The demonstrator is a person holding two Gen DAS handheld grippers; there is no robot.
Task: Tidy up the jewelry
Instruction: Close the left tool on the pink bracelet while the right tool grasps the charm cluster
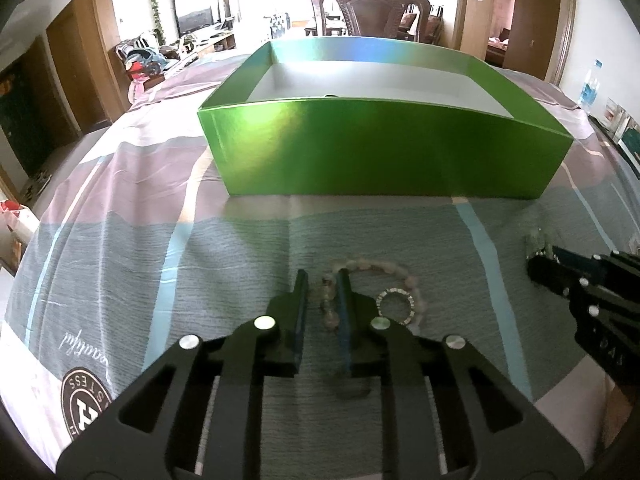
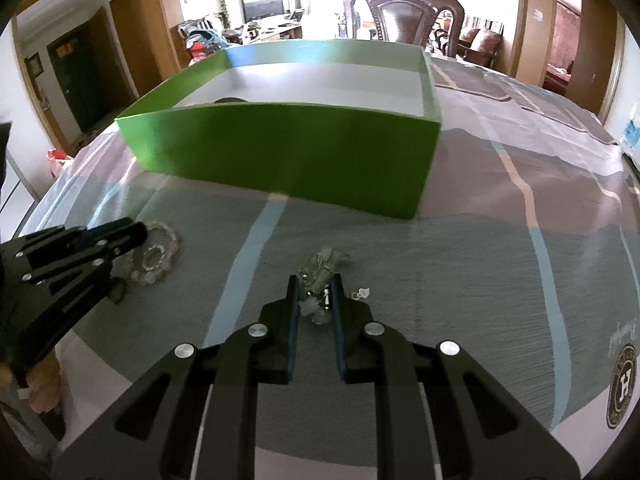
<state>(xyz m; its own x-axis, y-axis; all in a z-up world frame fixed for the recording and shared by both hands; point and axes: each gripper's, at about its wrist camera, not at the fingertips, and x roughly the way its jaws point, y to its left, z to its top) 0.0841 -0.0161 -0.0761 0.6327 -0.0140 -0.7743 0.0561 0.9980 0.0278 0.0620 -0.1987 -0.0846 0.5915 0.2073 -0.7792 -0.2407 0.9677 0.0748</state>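
A pink bead bracelet (image 1: 374, 270) lies on the striped cloth with a sparkly silver ring (image 1: 395, 306) inside its loop. My left gripper (image 1: 322, 282) stands open around the bracelet's left side; the beads sit by the right pad, with a gap to the left pad. My right gripper (image 2: 315, 285) is shut on a pale green piece with a silver chain (image 2: 322, 266), low on the cloth. The open green box (image 1: 380, 152) stands just behind both. From the right wrist view, the left gripper (image 2: 134, 232) shows at the far left, beside the bracelet (image 2: 162, 250).
The box (image 2: 288, 152) has white inner walls, and a dark item (image 2: 230, 100) shows at its near edge. A dark wooden chair (image 1: 370, 8) stands behind the table. A water bottle (image 1: 589, 92) stands at the far right. The cloth drops off at the left edge.
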